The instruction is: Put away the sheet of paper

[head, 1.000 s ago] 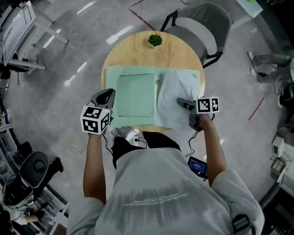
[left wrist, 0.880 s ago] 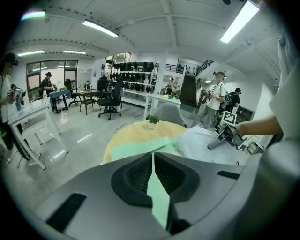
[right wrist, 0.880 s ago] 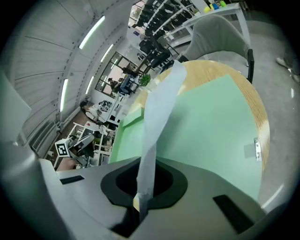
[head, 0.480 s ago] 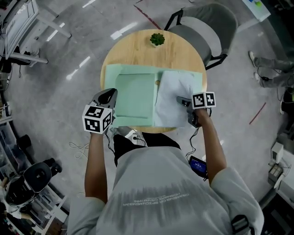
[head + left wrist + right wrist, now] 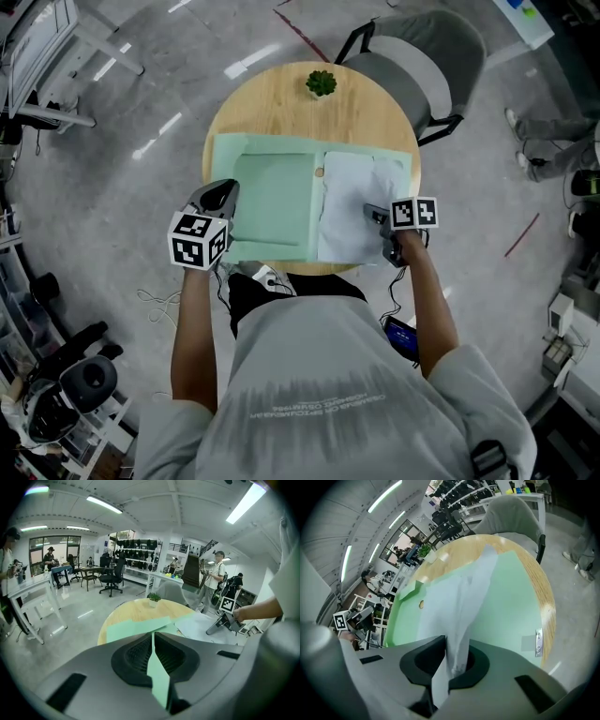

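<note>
The sheet (image 5: 349,202) has been lowered onto the right half of the open folder (image 5: 272,202) on the tabletop (image 5: 281,103). The right tongs (image 5: 375,214) have just been eased apart, with the sheet left loose between them. The left tongs (image 5: 221,197) are clamped on the folder's edge. Closing the folder is judged to be next.

Glossy grey floor (image 5: 122,112) lies left of the left gripper (image 5: 221,194); 1 grey chair (image 5: 427,56) stands beyond the right gripper (image 5: 377,216).
</note>
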The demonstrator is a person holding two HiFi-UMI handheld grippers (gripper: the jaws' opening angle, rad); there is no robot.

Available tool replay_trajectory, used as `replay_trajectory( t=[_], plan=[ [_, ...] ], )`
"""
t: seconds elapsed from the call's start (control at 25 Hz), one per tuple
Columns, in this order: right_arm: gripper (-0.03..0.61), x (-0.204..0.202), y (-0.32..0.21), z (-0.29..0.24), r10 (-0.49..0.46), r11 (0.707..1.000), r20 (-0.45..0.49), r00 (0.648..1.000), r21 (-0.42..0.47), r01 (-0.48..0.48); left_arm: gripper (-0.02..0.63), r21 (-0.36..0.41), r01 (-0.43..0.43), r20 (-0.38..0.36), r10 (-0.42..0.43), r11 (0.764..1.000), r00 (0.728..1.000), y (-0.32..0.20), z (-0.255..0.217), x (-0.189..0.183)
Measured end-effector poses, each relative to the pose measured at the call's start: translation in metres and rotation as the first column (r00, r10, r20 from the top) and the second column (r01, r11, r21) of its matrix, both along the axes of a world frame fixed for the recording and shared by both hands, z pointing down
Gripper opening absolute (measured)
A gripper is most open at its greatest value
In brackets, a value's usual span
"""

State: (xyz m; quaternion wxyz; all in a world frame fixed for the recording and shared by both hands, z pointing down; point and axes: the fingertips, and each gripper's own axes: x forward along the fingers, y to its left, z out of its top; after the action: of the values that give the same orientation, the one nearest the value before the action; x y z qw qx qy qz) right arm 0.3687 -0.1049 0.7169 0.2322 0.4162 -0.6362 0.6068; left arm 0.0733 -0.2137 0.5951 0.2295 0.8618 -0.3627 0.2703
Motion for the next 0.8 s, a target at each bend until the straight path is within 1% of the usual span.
replay_trajectory(
  t=[0.2, 0.36, 0.52, 0.8],
  plan=[
    [0.049, -0.022, -0.021, 0.002, -0.012, 1.0, 0.019, 1.0, 0.003, 0.012, 0.032, 0.005, 0.002, 0.005, -0.002, 1.0, 1.0, -0.01, 0.002, -0.008],
    [0.048, -0.038, -0.027, 0.001, -0.009, 1.0, 0.067, 0.998, 0.001, 0.009, 0.032, 0.002, 0.007, 0.007, -0.007, 1.0, 1.0, -0.007, 0.004, -0.012],
    [0.048, -0.053, -0.033, 0.001, -0.012, 1.0, 0.084, 0.996, 0.004, 0.011, 0.032, -0.002, 0.012, 0.009, -0.012, 1.0, 1.0, -0.006, 0.006, -0.018],
    [0.047, -0.074, -0.041, 0.004, 0.019, 1.0, 0.112, 0.994, 0.0, -0.019, 0.032, -0.007, 0.022, 0.01, -0.022, 1.0, 1.0, -0.001, 0.01, -0.026]
  ],
)
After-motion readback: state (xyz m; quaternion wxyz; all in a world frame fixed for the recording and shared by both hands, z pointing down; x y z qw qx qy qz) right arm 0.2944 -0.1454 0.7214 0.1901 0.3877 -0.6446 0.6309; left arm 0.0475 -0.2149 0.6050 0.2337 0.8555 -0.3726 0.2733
